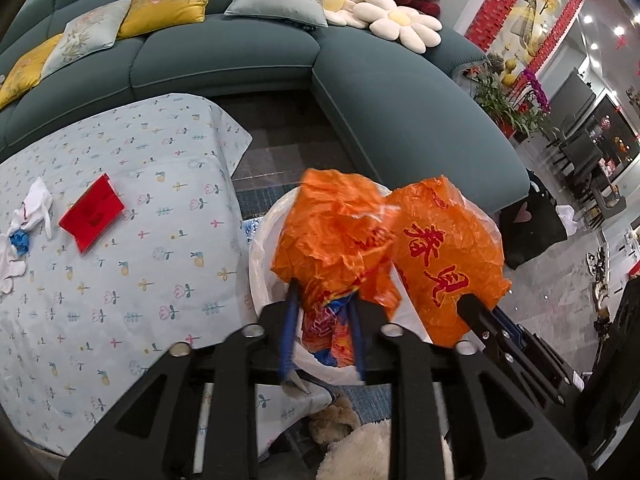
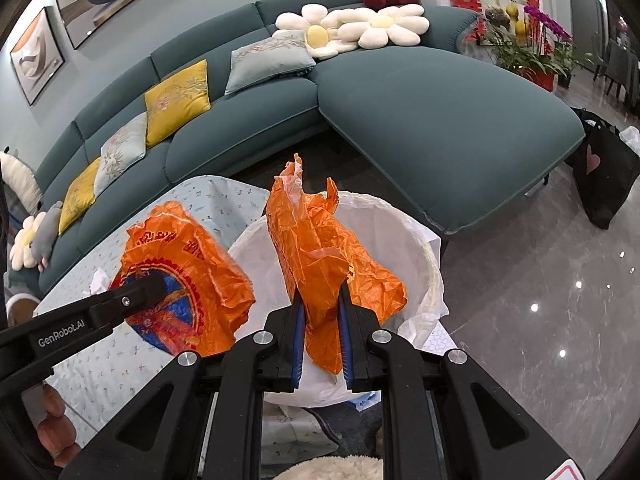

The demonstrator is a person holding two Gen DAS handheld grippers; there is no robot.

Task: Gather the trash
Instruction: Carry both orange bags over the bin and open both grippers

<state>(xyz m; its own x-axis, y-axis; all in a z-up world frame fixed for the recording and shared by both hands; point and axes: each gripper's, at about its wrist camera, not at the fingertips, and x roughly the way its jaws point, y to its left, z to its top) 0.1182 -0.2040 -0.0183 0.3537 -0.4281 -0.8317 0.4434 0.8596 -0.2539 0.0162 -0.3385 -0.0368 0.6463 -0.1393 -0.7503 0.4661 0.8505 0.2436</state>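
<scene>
While both crumpled orange plastic bags hang right over the white-lined bin (image 2: 420,240), the coming move turns on one thing — each bundle sits directly above the open mouth, so a straight drop should land it inside. The left gripper (image 1: 324,312) has its jaws a little apart around the left orange bag (image 1: 336,232); whether the blue pads (image 1: 290,320) still pinch the plastic or have let go is hard to make out, since the wad bulges between and over them. The right gripper (image 2: 320,320) has its jaws clamped on the right orange bag (image 2: 320,256), which stands up tall along the fingers, its torn tip pointing away. In my judgement the right bundle is the better centred; the left one hangs nearer the rim beside the tabletop (image 1: 120,264). On the tabletop lie a red packet (image 1: 92,212) and white crumpled tissue (image 1: 28,216) — likely still to collect. The bin's bottom is hidden behind the bags.
</scene>
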